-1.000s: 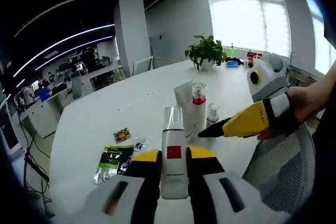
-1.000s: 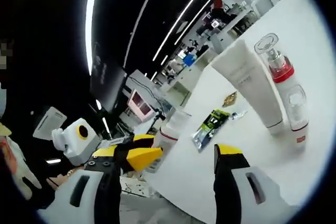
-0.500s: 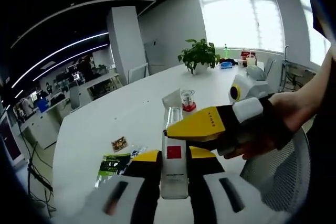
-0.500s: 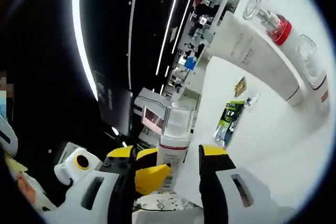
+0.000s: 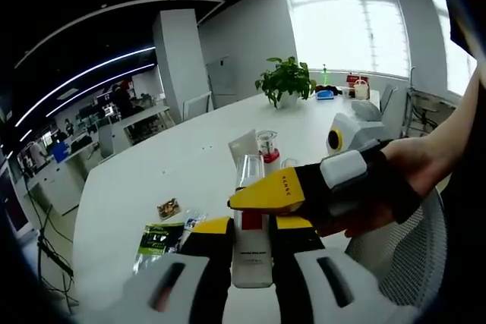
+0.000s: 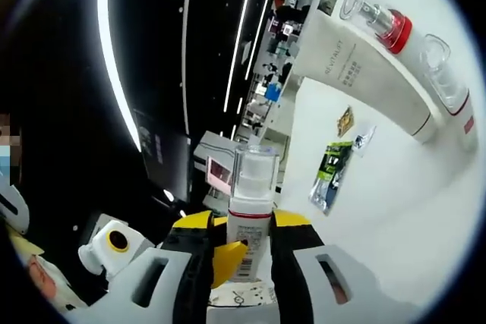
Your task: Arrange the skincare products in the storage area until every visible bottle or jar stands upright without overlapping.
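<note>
Both grippers clamp 1 white pump bottle with a clear cap (image 5: 251, 242) above the white desk (image 5: 144, 180): left gripper (image 5: 251, 227) low, right gripper (image 6: 244, 227) across it. Farther off stand a white tube (image 6: 364, 73) and 2 clear-capped bottles (image 6: 380, 24)

Blown-out window (image 5: 357, 20) backlight, dark ceiling, strong fisheye warping at edges.

The left gripper (image 5: 252, 231) points toward 12 o'clock with both yellow-tipped jaws pressed against a white bottle (image 5: 251, 244). The right gripper (image 6: 241, 227) clamps the same bottle from 3 o'clock in the left gripper view, carried in the person's hand (image 5: 414, 180).
</note>
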A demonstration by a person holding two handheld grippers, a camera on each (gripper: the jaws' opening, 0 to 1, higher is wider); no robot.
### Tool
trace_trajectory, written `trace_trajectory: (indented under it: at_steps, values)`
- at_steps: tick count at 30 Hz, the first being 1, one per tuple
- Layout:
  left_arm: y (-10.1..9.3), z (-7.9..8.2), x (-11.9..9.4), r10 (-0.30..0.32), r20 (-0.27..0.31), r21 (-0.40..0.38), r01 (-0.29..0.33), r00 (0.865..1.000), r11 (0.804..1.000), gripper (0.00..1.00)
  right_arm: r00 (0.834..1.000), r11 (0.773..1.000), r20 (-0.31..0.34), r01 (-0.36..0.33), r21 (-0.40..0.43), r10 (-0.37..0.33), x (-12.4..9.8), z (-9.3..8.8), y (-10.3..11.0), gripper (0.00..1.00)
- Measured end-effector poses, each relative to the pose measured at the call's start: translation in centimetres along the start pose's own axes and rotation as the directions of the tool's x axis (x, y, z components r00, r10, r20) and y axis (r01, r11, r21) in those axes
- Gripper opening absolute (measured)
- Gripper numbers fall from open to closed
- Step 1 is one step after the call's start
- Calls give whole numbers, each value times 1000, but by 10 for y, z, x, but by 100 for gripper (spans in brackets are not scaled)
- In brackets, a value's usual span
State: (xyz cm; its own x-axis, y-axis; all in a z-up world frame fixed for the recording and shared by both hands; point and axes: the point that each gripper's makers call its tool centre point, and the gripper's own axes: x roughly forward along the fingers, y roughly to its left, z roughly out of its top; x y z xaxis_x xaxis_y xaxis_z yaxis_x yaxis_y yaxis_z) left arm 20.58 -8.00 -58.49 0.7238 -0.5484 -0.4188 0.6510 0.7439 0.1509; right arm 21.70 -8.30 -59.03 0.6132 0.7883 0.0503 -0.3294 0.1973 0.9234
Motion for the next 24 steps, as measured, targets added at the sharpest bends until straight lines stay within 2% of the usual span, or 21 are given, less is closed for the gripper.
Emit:
trace_trajectory:
  at_steps: [2, 3, 5, 8, 12, 15, 19, 21, 24]
  values:
    - [-1, 2, -1, -3, 5, 3, 3, 1000, 1000, 18, 999, 999, 28, 16, 49, -17, -1, 4, -5, 21]
    - [-2, 1, -1, -7, 2, 1, 7, 1000, 1000, 18, 1000, 998, 14, 0, 63, -1, -2, 1, -2, 21]
    - [-3, 0, 0, -13, -1, 1, 13, 1000, 1000, 18, 1000, 1000, 19, 13, 19, -14, -2, 1, -3, 21]
    - [-5, -2, 1, -23, -2, -3, 23, 1000, 1000, 19, 1000, 1000, 14, 22, -2, -22, -3, 0, -4, 21]
    - [-7, -9, 2, -48, -20, 23, 48, 999, 999, 21, 999, 996, -23, 35, -85, -37, -5, -5, -8, 20]
    - [-9, -11, 1, -69, -30, 28, 70, 997, 997, 22, 997, 979, -49, 42, -200, -53, -7, -6, -12, 20]
    - [-7, -16, -1, -87, -42, 12, 88, 995, 996, 30, 996, 972, -60, 51, -231, -67, -13, -1, -16, 20]
    - [-6, -17, -3, -107, -35, 8, 108, 994, 994, 30, 994, 958, -75, 55, -281, -79, -17, 0, -20, 20]
    - [-3, -10, -9, -141, -4, -13, 141, 990, 990, 29, 988, 925, -123, 40, -377, -93, -23, 1, -25, 20]
